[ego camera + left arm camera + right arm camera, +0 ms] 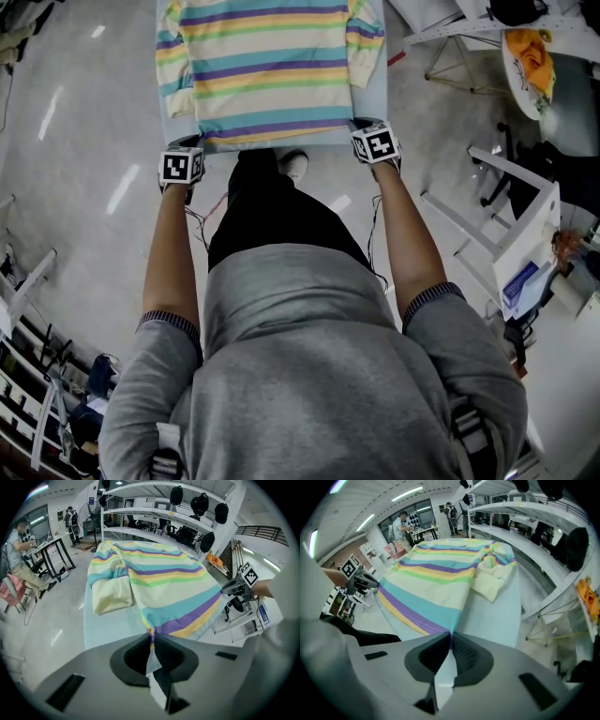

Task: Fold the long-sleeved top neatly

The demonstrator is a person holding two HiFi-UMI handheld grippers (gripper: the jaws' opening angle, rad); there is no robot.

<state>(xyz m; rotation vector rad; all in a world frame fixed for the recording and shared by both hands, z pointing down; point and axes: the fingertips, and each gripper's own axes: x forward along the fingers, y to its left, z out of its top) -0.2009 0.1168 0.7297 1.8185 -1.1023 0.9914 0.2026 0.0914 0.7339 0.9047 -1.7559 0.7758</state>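
Observation:
A long-sleeved top (272, 66) with cream, teal, purple and yellow stripes lies flat on a pale blue table (380, 103), both sleeves folded inward over its sides. My left gripper (184, 150) is shut on the top's near left hem corner (151, 634); cloth bunches into the jaws. At the near right hem corner (449, 632) my right gripper (371, 133) is shut on the fabric as well. The left sleeve (112, 595) and right sleeve (492, 583) rest as cream folds beside the body.
The table's near edge (272, 145) runs between my two grippers, with my legs just below it. White frames and a stand (525, 234) crowd the floor at right. Shelving (178, 513) stands behind the table, and people work at desks (42, 550) at far left.

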